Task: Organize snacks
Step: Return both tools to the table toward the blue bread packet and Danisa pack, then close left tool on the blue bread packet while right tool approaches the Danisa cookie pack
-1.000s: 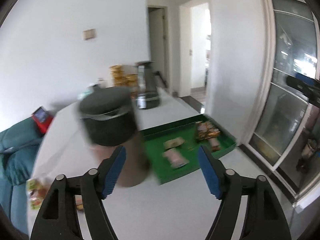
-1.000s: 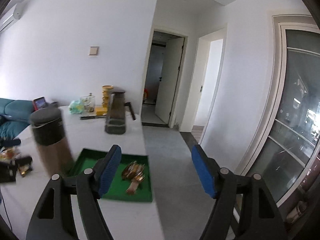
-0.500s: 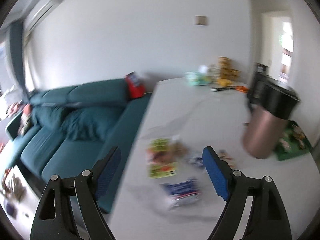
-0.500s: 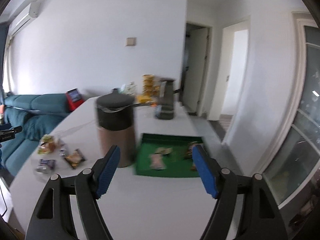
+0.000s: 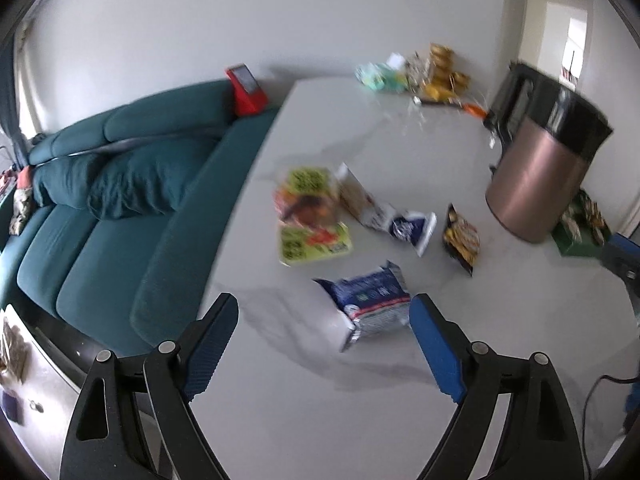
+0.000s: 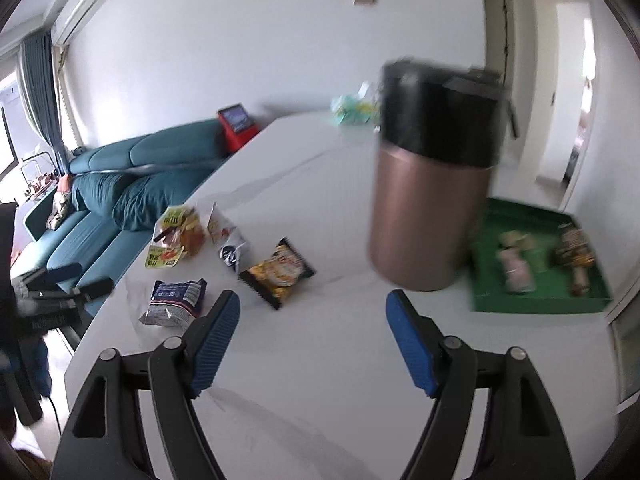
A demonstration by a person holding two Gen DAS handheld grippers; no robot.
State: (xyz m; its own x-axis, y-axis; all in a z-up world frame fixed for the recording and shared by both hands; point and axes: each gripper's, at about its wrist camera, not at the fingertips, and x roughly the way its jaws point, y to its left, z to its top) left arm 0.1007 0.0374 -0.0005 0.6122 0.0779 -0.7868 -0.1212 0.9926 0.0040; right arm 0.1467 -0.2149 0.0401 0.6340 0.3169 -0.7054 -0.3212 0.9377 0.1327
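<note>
Several snack packets lie loose on the white table: a blue-and-white packet nearest my left gripper, a yellow-green packet, a navy-and-white packet and a black-and-yellow packet. My left gripper hovers just short of the blue-and-white packet, its jaws opening with nothing between them. In the right wrist view the same blue packet and black-and-yellow packet lie left of my right gripper, whose jaws are also opening and empty. A green tray at the right holds several snacks.
A copper canister with a black lid stands between the loose packets and the tray. A teal sofa runs along the table's left edge. Jars, a dark pitcher and clutter sit at the table's far end. A cable lies at the right.
Both grippers swung left and dipped toward the table; the views went from the doorway and tray to the loose packets. Both sets of jaws stand wider than before.
</note>
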